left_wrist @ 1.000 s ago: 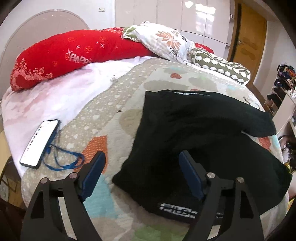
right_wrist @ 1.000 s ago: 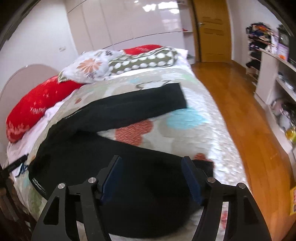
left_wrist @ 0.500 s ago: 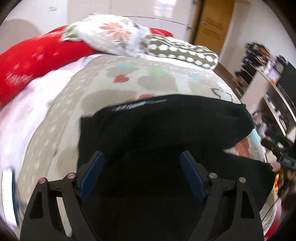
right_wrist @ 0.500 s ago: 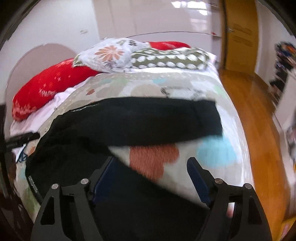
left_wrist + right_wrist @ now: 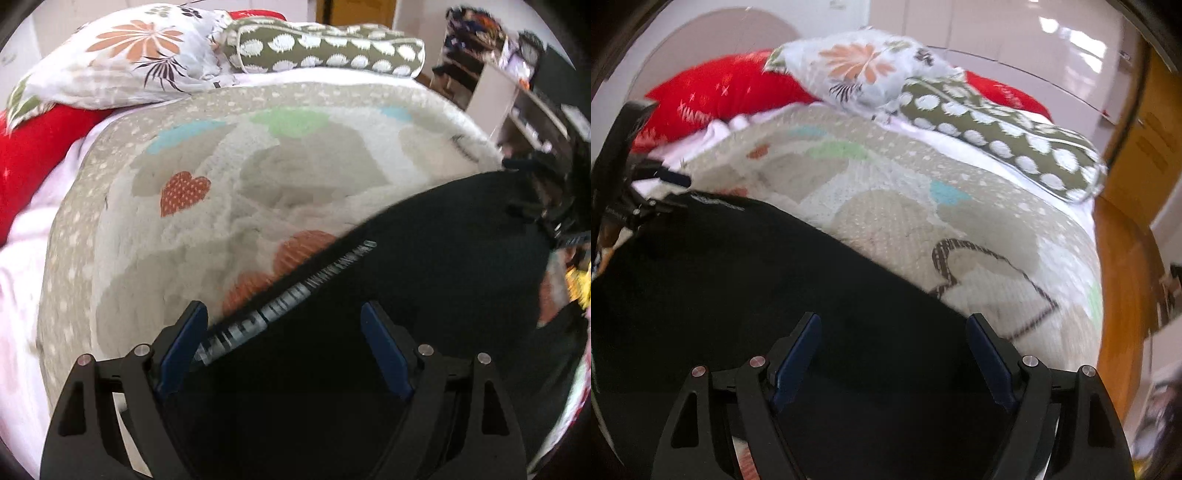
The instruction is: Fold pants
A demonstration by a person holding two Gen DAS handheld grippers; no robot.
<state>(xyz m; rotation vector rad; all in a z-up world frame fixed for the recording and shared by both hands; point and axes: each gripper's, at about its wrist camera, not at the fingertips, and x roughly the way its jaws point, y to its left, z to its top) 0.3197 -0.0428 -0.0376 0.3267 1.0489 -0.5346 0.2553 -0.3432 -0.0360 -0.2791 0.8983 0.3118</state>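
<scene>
Black pants [image 5: 424, 266] lie spread on the patterned bed blanket [image 5: 258, 177]. Their waistband with white lettering [image 5: 280, 299] runs diagonally just ahead of my left gripper [image 5: 284, 314], which is open over the waist end, holding nothing. In the right wrist view the pants [image 5: 757, 266] fill the lower left. My right gripper [image 5: 894, 325] is open above the far leg's end near the blanket [image 5: 960, 221] edge, holding nothing. The other gripper shows at the left edge [image 5: 631, 177] of that view.
Pillows lie at the head of the bed: a red one [image 5: 720, 92], a floral one [image 5: 129, 55] and a green dotted one [image 5: 997, 133]. A wooden floor [image 5: 1123, 277] and a door lie to the right. Shelves with clutter [image 5: 517, 74] stand beyond the bed.
Both grippers have moved forward over the pants toward their far edge. The left view has swung right, the phone has left view. Both stay open.
</scene>
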